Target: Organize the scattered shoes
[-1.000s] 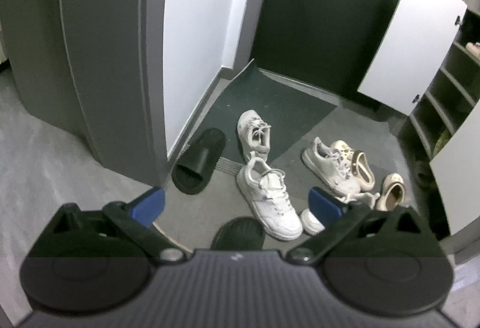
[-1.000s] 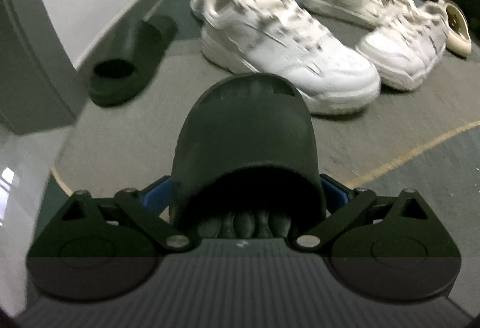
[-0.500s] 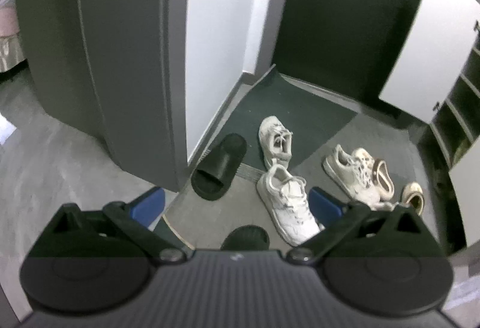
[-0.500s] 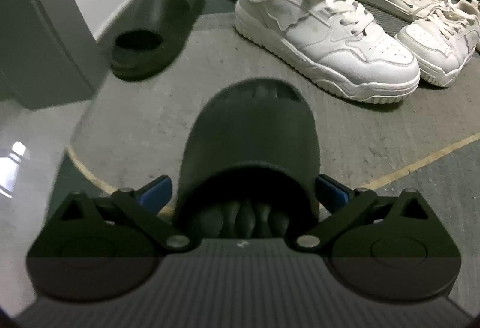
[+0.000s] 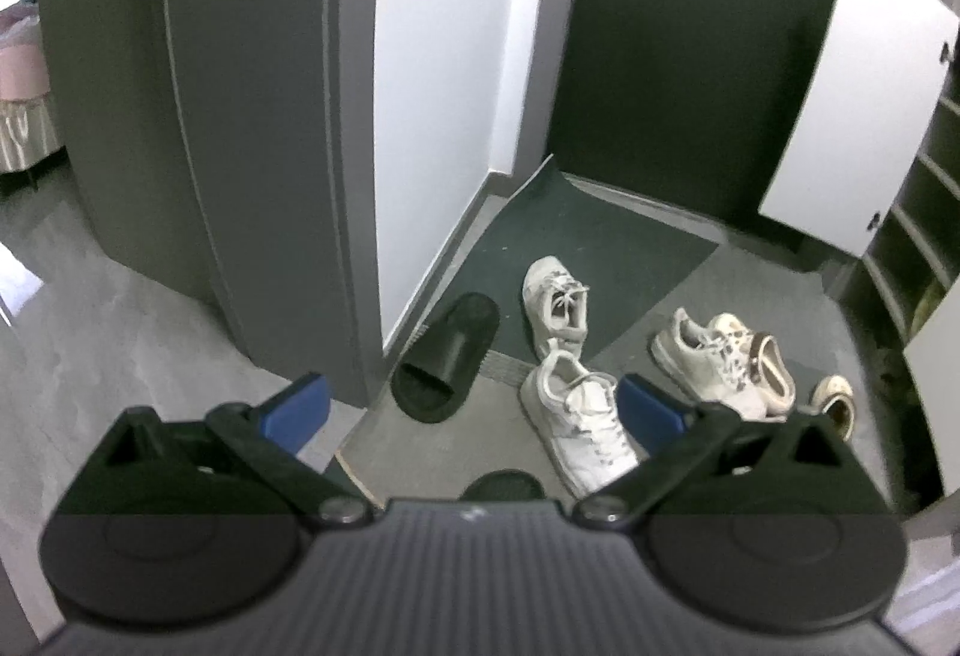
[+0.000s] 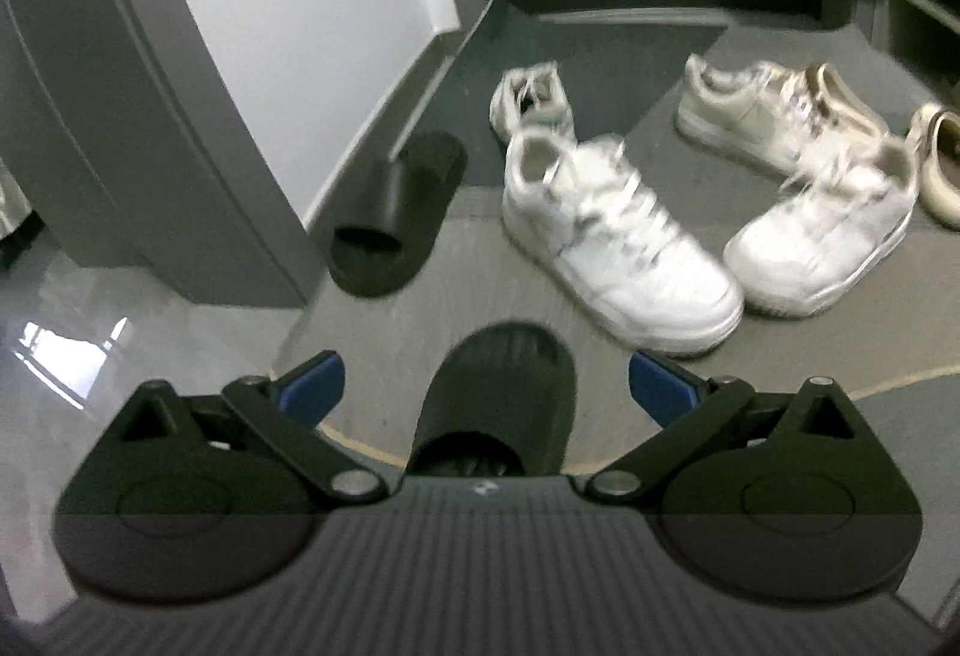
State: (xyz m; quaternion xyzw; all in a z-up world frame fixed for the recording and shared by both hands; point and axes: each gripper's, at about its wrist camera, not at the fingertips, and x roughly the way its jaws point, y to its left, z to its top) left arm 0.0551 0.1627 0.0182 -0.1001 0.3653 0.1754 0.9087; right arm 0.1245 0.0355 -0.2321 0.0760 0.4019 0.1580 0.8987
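Change: the right gripper [image 6: 486,386] has let go of the near black slide [image 6: 504,386] and pulled back; both views have risen away from the floor.
Left wrist view: left gripper [image 5: 474,410] spread wide, empty. Second black slide [image 5: 447,365] lies centre frame by the wall; white sneaker [image 5: 576,416] just right of it.
Right wrist view: jaws apart, clear of the near slide at lower centre.
Meaning: slide looks set down; its mate is well apart, so pairing remains.
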